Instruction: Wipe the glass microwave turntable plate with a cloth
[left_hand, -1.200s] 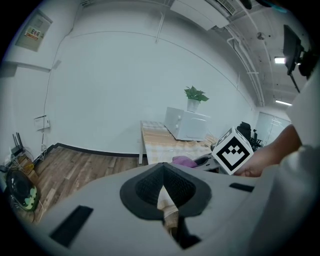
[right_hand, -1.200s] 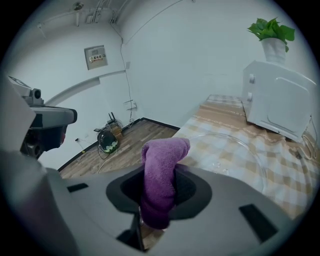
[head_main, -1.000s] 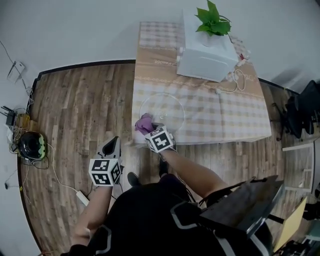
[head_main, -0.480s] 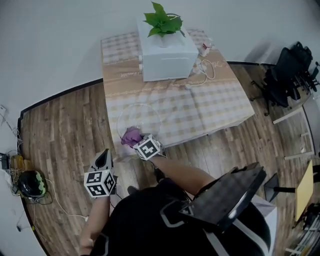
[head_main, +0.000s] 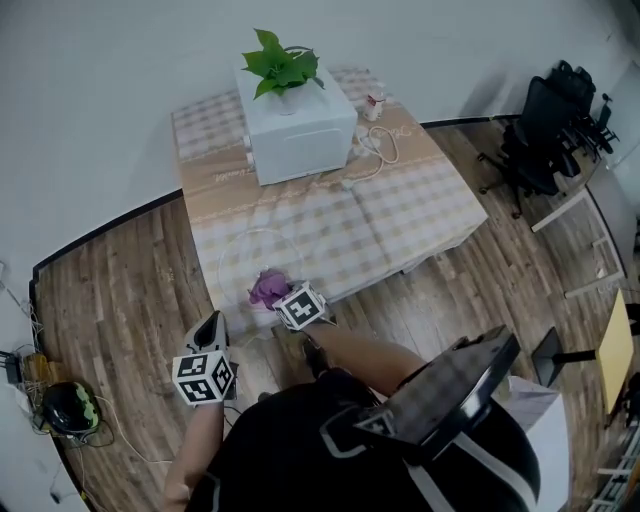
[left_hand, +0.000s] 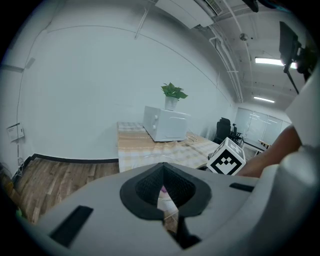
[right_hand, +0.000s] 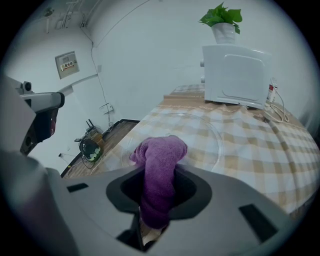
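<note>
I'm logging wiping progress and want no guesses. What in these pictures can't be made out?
- Whether the purple cloth touches the glass plate: the right gripper hides the cloth's underside with its body in the right gripper view; too small in the head view.
- Smears on the plate: clear glass, too faint in every view.
- Print on the small bottle beside the microwave: too small.

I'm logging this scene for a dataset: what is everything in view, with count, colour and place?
table: one, beige-and-white checked cover, by the wall
microwave: one, white, far end of the table
potted plant: one, green, on the microwave
glass plate: one, clear, near end of the table
cloth: one, purple, at the plate's near edge
cable: one, white, beside the microwave
office chairs: black, count unclear, right of the table
left gripper: jaws together, empty, over the floor
right gripper: clamped on the cloth
</note>
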